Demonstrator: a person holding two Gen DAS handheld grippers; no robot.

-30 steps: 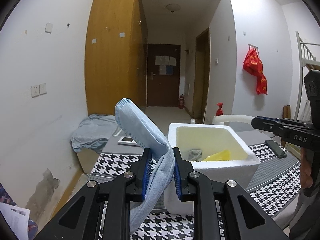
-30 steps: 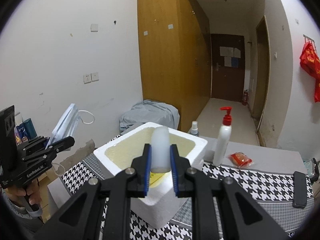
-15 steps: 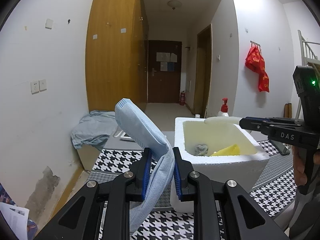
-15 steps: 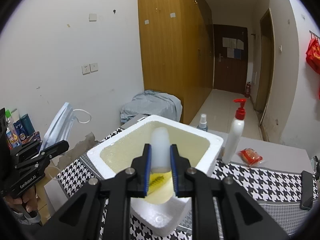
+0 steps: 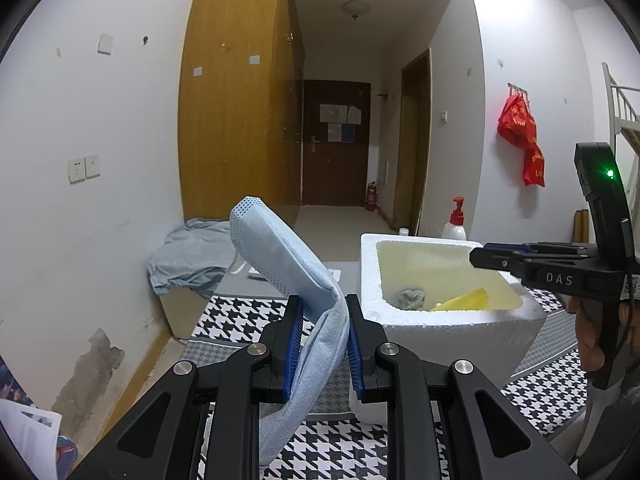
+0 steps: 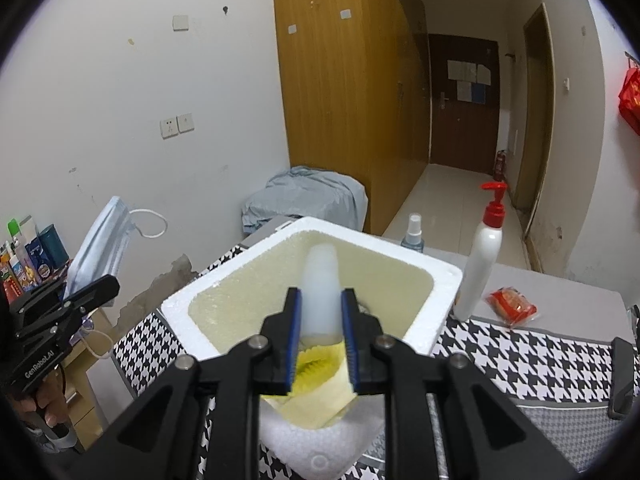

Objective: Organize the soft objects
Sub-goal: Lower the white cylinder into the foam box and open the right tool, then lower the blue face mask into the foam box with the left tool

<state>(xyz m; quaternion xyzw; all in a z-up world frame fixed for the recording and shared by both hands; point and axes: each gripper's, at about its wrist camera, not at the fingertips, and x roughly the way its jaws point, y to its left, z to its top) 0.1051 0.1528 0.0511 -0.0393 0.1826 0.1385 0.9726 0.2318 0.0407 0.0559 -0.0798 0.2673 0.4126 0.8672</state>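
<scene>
A white-walled room with a wooden wardrobe (image 6: 344, 120) and a dark door down the hall lay behind a table (image 6: 552, 364) under a houndstooth cloth.

The right gripper (image 6: 320, 332) hung over the near part of the foam box (image 6: 436, 308), tilted downward. Its jaws had just been opening, and the pale soft cone (image 6: 321, 292) stood blurred between them, seemingly slipping free, so the grip looked already let go. To do this release well, I judged the jaws should widen fully before the gripper lifted, and it should rise straight up so the pads would not drag the cone back out or knock the box rim.

The left gripper (image 5: 320, 340) was clamped on a folded blue mask (image 5: 280, 264), held up off the table at about 9 o'clock from the box. One ear loop (image 6: 150, 224) hung loose. The mask probably goes in next; carrying it over the rim high enough for its dangling lower end to clear seemed wise.

Inside the box lay a yellow piece (image 5: 464, 300) against the near wall and a small grey lump (image 5: 412, 298) beside it.

At 2 o'clock from the box stood a white pump bottle (image 6: 480, 256), with a red packet (image 6: 512, 306) just beside it at 3 o'clock. A small spray bottle (image 6: 413, 236) stood at 1 o'clock. A grey sheet (image 6: 304, 200) lay heaped beyond, at 11 o'clock.
</scene>
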